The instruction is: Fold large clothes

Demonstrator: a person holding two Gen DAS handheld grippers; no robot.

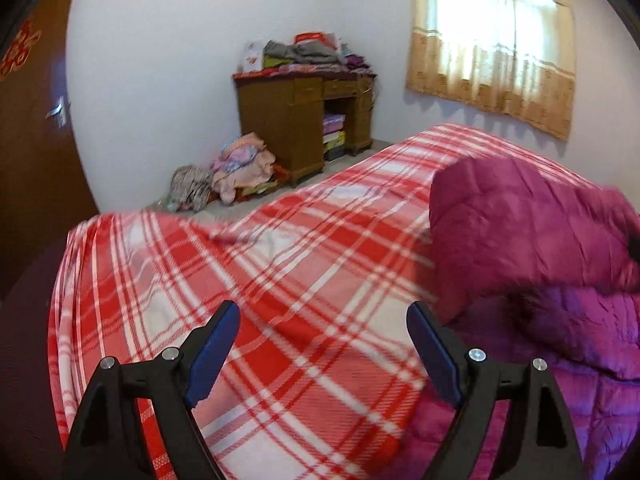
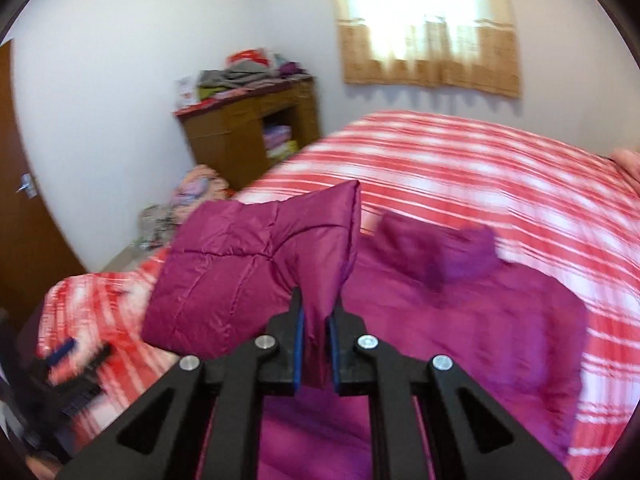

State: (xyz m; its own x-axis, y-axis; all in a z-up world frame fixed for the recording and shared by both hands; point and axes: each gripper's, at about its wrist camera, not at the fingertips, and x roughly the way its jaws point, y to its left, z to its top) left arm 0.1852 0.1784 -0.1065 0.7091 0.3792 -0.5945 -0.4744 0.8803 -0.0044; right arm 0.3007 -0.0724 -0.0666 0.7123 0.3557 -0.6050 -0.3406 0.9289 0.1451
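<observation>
Bedroom, red plaid bed with magenta padded jacket spread on it. Right gripper clamped on lifted sleeve, mid-fold; left gripper spread wide, empty. Next, probably: sleeve across the body, then release.

Likely home bedroom, plaid bed, curtained window

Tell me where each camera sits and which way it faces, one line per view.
Left wrist: on the left gripper, facing down over the plaid bed toward the desk; its open fingers show, nothing between them.
Right wrist: on the right gripper, facing across the bed toward the window; its fingers pinch the magenta jacket; the left gripper shows blurred, lower left.
Shared: bed, jacket, desk, curtained window, door.
</observation>
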